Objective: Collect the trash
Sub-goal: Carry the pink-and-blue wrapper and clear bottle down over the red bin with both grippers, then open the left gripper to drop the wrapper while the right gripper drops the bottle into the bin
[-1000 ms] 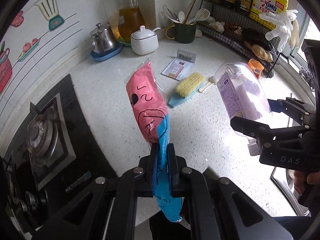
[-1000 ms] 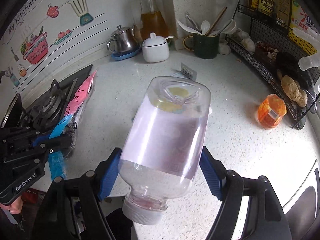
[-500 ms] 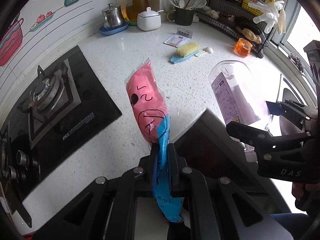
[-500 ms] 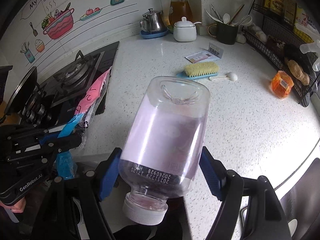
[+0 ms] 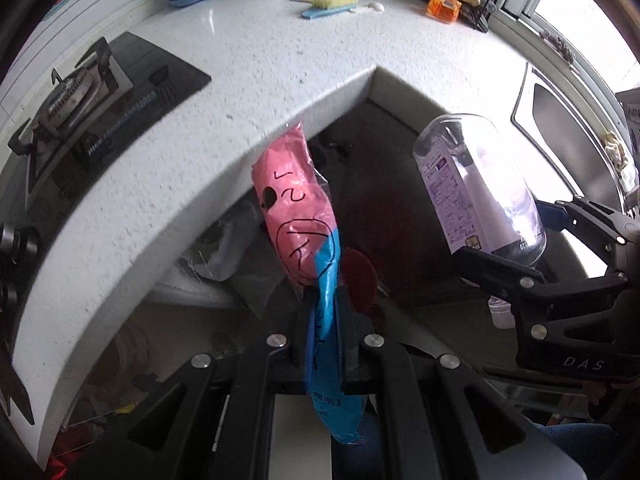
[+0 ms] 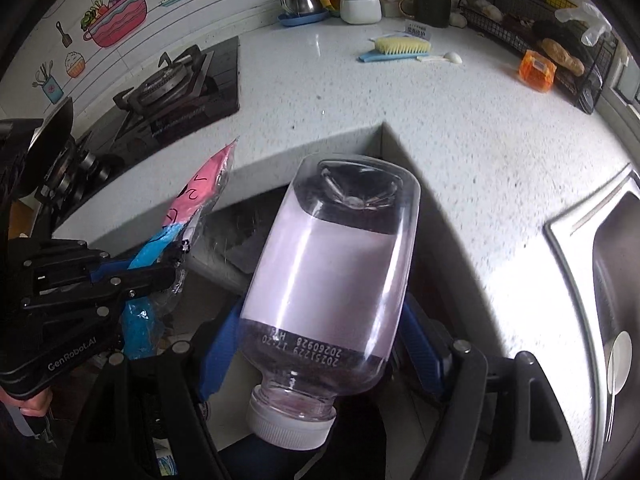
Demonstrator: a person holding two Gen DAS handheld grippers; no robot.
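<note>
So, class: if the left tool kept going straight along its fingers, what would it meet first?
Probably the white countertop's front edge: the left tool points there, and its pink-and-blue wrapper sticks out ahead. Depth is unclear, so it might pass underneath.

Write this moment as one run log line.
left gripper: shut on pink-and-blue wrapper | right gripper: shut on clear plastic bottle | both off countertop

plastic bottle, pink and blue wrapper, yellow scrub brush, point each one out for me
plastic bottle (image 6: 328, 280): right wrist view, on the pale purple label at mid-body.
pink and blue wrapper (image 5: 294, 208): left wrist view, on the pink upper part.
yellow scrub brush (image 6: 402, 45): right wrist view, on the yellow bristles.
</note>
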